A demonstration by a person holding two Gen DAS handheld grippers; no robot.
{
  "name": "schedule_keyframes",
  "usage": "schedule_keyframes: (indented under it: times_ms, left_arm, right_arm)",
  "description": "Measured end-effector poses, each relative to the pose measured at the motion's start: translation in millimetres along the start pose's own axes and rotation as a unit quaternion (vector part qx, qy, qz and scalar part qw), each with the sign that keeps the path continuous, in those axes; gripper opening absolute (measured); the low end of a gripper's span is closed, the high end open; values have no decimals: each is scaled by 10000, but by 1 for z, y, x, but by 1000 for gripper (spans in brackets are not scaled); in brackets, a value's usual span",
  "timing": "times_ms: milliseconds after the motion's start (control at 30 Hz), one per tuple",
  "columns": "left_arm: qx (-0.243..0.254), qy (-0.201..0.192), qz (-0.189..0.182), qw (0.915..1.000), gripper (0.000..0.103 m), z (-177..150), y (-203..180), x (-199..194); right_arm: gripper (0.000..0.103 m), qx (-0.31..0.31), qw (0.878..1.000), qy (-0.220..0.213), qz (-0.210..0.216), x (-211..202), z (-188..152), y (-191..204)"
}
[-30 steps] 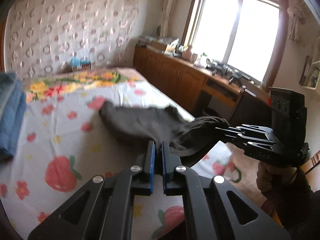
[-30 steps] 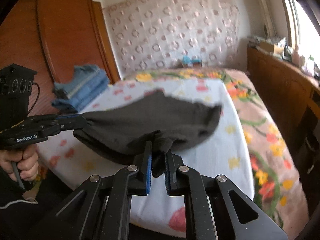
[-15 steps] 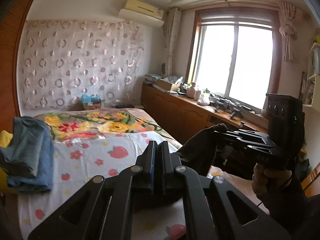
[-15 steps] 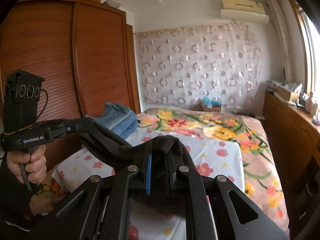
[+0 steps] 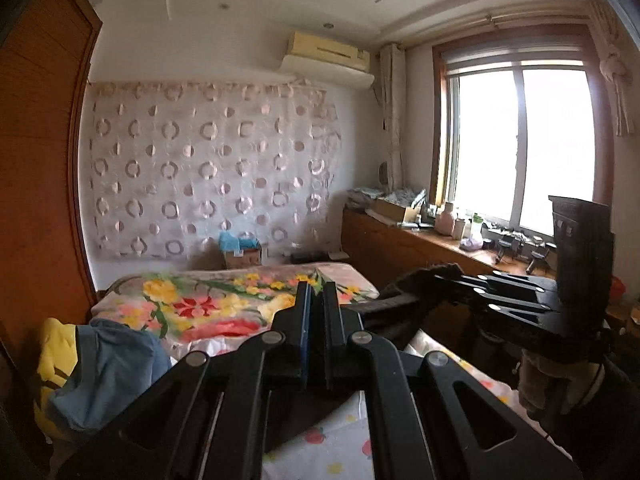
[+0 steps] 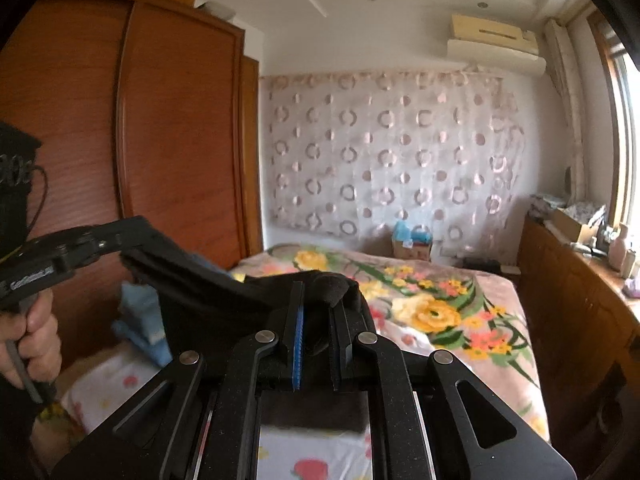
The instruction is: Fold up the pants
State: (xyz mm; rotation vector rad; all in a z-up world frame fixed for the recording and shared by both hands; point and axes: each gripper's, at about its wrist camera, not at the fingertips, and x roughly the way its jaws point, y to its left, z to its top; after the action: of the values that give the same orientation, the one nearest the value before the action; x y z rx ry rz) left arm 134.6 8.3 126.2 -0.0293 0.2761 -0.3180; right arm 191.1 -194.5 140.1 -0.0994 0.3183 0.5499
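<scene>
Dark fabric: we've got the pants (image 6: 224, 292) up in the air now, stretched between both tools. A second ago the far part lay on the bed, and now we see none of it resting there.
Left gripper (image 5: 315, 332): jaws clenched, cloth hanging under them. In the right wrist view it's over by the wardrobe, pinching one corner.
Right gripper (image 6: 316, 336): clamped on a thick bunch of fabric that bulges out over the fingertips.
What changed: both hands came up and the cameras tipped up with them. Earlier we mostly saw bed, now it's wall and ceiling.
What that means: we reckon this is the lift-and-shake bit before laying the pants flat again. No fold made yet, so early days.
Bed (image 6: 448, 312): flowery quilt toward the back, a white sheet with strawberries nearer us, right below the pants.
Beside the bed: stacked blue clothes (image 5: 108, 364) and something yellow on the wardrobe side, a wooden counter (image 5: 416, 240) with clutter on the window side.
Behind the bed: a curtain with rings (image 6: 384, 152), an air conditioner (image 6: 492, 44) above it.
</scene>
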Motion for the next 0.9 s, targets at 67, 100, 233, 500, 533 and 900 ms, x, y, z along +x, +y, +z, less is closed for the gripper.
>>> schedule_keyframes:
  times_ms: [67, 100, 233, 500, 533, 900]
  left_arm:
    - [95, 164, 50, 9998, 2, -16, -1, -1]
    - [135, 317, 93, 9994, 2, -32, 0, 1]
    - [-62, 1073, 110, 9941, 2, -105, 7, 8]
    - [-424, 1835, -89, 9821, 2, -190, -7, -9]
    - [-440, 1849, -107, 9817, 2, -191, -12, -10]
    - [-637, 2147, -161, 9745, 3, -233, -18, -23]
  right_arm:
    - [7, -7, 9998, 209, 70, 7, -16, 2]
    - [7, -12, 9995, 296, 97, 8, -23, 3]
    - [7, 90, 9949, 951, 327, 22, -91, 17]
    - [7, 305, 9832, 1682, 642, 15, -183, 39]
    - [7, 349, 9822, 1716, 672, 12, -189, 40]
    - [8, 601, 9771, 1920, 698, -8, -234, 57]
